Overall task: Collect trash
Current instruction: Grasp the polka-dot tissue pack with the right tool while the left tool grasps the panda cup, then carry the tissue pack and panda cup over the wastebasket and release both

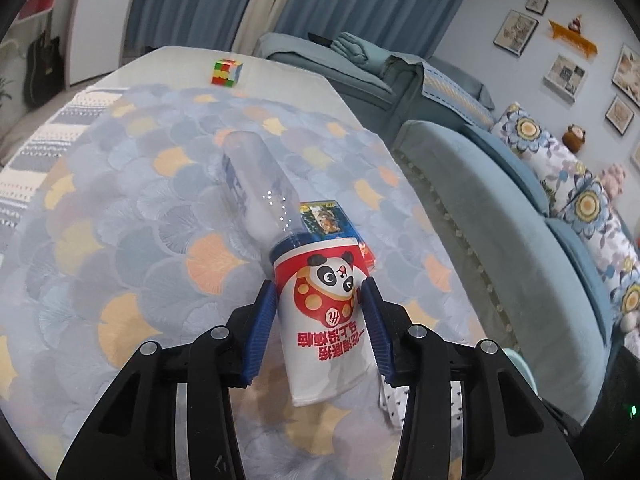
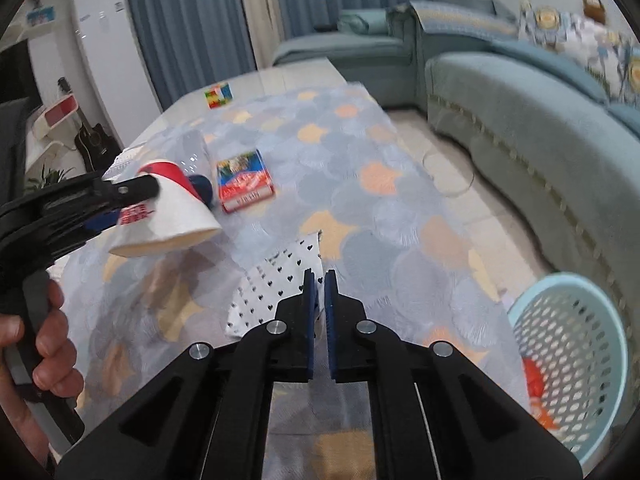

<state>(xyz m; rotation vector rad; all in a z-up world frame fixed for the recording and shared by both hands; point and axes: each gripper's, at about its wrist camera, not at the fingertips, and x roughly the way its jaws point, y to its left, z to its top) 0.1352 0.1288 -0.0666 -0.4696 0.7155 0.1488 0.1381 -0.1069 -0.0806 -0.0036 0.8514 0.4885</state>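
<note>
My left gripper [image 1: 320, 292] is shut on a white paper cup [image 1: 324, 312] with a red panda print and holds it above the table, rim toward me; the cup also shows in the right wrist view [image 2: 172, 208]. A clear plastic bottle [image 1: 256, 176] lies on the cloth behind it. A small blue and red packet [image 2: 244, 180] lies beside the bottle. A white sheet with black hearts [image 2: 276, 284] lies near the table's front edge. My right gripper [image 2: 319, 276] is shut over that sheet; whether it grips the sheet is hidden. A light blue mesh basket [image 2: 576, 344] stands on the floor at right, something red inside.
A coloured puzzle cube [image 1: 227, 72] sits at the table's far end. The table [image 2: 280, 76] carries a patterned blue and orange cloth. A blue sofa [image 2: 532, 120] runs along the right side, with floor between it and the table. A guitar [image 2: 94, 140] leans at far left.
</note>
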